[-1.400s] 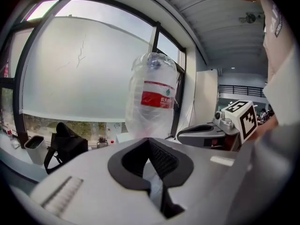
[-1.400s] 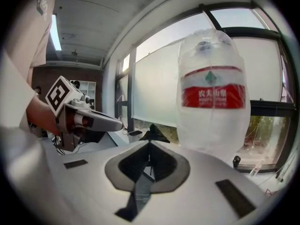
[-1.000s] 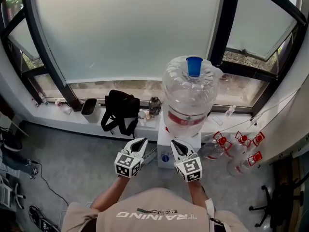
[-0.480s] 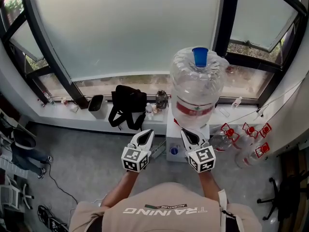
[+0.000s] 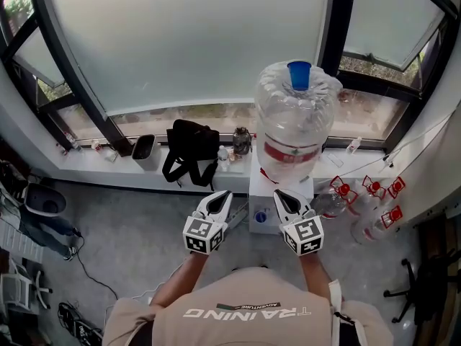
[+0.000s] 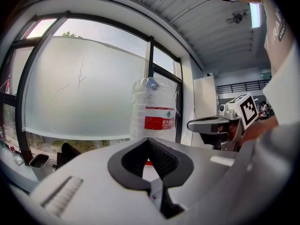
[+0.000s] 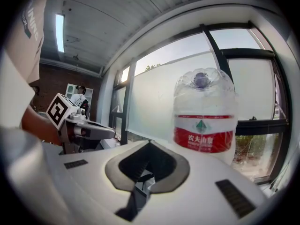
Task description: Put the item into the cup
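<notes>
Our hands are hidden under the marker cubes, so we only see our arms. The white water machine (image 5: 263, 216) is mostly covered by the big clear water bottle (image 5: 297, 121) on top of it and by our two tools. The blue cup (image 5: 299, 75) sits on the very top of that bottle, at 12 o'clock from the right gripper (image 5: 279, 193). We cannot see inside the cup. In both gripper views it is only a blurry blue spot seen through the bottle's plastic. We cannot tell which thing is the item to put in.

The left gripper (image 5: 225, 194) is clenched with its tips touching, and it holds nothing. The right gripper is clenched the same way and holds nothing too. Both are up in the air just in front of the water machine, side by side but apart.

A black bag (image 5: 189, 150) hangs off the window ledge (image 5: 86, 166) at 11 o'clock from the left gripper. A small dark bin (image 5: 143, 148) stands on the ledge beside the bag. Clear bottles with red caps (image 5: 364, 197) lie on the floor at 3 o'clock from the right gripper. A black chair (image 5: 425, 287) at 4 o'clock is cut off by the edge.
</notes>
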The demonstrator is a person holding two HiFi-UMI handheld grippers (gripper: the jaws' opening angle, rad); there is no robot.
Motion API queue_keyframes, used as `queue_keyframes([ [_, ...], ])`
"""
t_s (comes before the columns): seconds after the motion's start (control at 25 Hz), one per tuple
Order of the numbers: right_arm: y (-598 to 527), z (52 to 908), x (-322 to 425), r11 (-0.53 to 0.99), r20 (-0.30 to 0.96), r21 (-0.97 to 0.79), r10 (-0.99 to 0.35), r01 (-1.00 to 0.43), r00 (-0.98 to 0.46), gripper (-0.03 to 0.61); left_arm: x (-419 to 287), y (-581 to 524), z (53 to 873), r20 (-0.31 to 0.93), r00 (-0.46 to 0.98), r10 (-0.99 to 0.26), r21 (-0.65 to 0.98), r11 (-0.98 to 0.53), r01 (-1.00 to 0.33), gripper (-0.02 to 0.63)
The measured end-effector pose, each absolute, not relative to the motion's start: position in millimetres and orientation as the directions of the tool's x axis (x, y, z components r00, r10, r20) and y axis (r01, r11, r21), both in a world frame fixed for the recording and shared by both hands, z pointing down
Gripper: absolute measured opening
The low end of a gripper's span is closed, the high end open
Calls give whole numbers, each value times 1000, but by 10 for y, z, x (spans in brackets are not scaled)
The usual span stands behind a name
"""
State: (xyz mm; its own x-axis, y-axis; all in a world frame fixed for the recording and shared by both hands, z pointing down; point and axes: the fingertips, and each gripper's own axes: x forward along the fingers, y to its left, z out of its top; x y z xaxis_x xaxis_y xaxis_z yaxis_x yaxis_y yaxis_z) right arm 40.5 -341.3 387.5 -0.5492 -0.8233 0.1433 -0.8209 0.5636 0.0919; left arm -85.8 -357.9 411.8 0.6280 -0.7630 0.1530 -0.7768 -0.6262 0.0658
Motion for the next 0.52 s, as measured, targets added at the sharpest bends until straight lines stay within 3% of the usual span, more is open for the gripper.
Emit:
queue_keyframes([
  [0.52,-3288,3927,353,577,138,97,-815,-811,-563,11,-794,-3522,4138,156,637,-755,48,-638,-768,8],
])
